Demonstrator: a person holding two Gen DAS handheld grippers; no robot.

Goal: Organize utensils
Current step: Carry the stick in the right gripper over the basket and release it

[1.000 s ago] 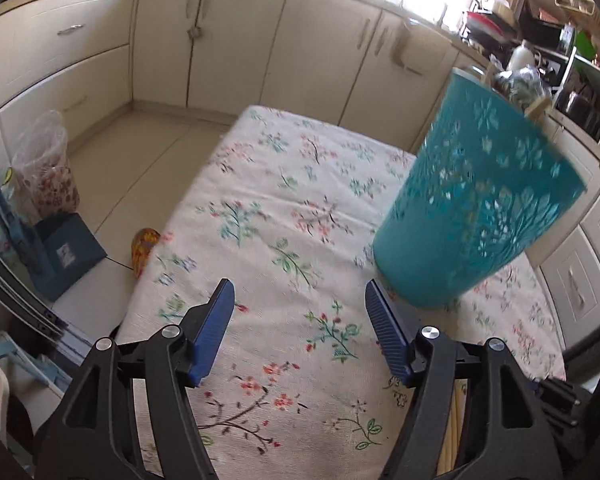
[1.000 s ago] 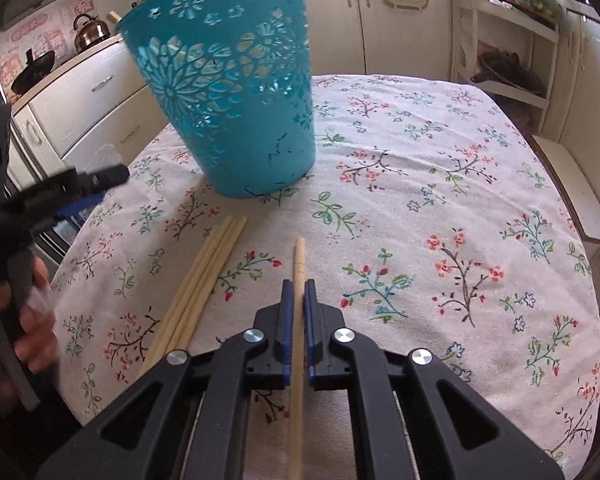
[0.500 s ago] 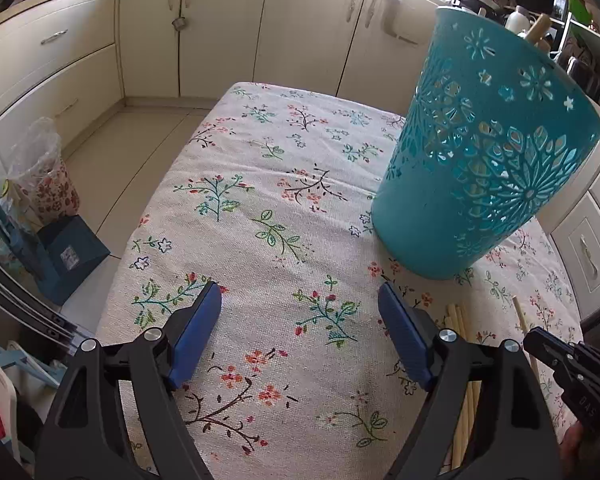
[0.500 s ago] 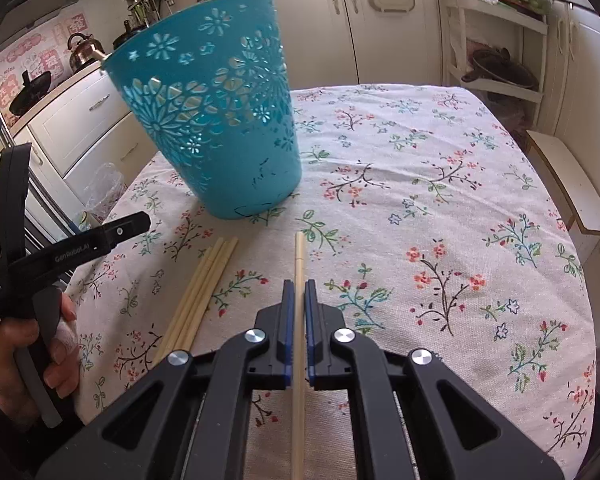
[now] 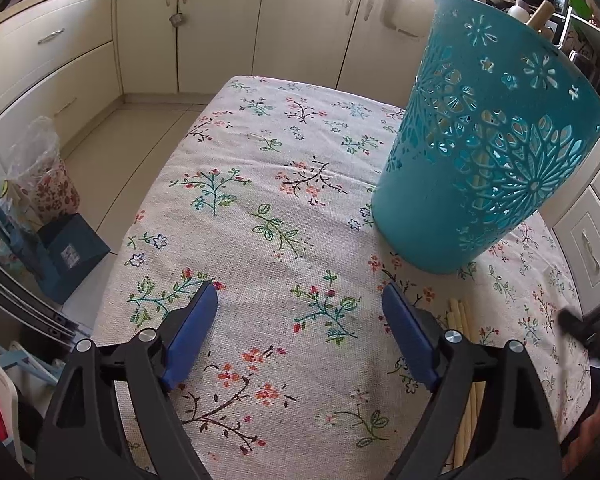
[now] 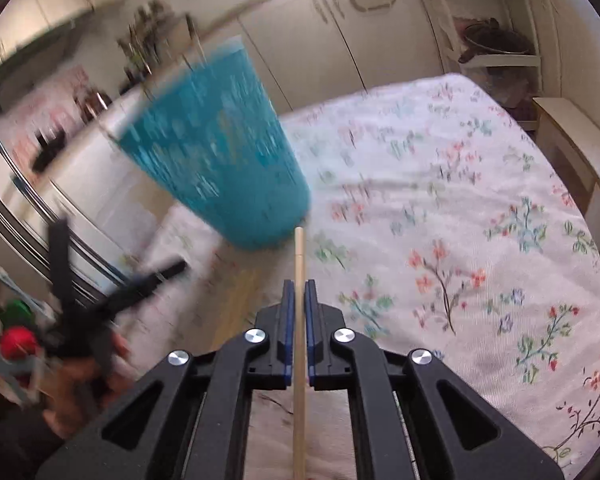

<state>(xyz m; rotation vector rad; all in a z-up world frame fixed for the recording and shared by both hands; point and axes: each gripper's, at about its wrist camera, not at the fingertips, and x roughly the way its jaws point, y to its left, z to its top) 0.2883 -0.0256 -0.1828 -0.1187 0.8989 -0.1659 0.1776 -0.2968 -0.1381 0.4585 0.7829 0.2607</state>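
My right gripper is clamped on one wooden chopstick, which passes between the two blue pads and points forward to the teal basket. The right view is blurred, so I judge I am carrying the stick toward the basket, but I cannot tell how high it is over the tablecloth.

My left gripper has its jaws wide apart and holds nothing; it hangs over the tablecloth, near the foot of the basket. The other chopsticks lie on the cloth just beside its right finger.

To do this step well, I think I must lift the tip above the rim first, then turn the stick downward and loosen the grip only when it is inside. The basket looks light, so a push on its wall may tip it.
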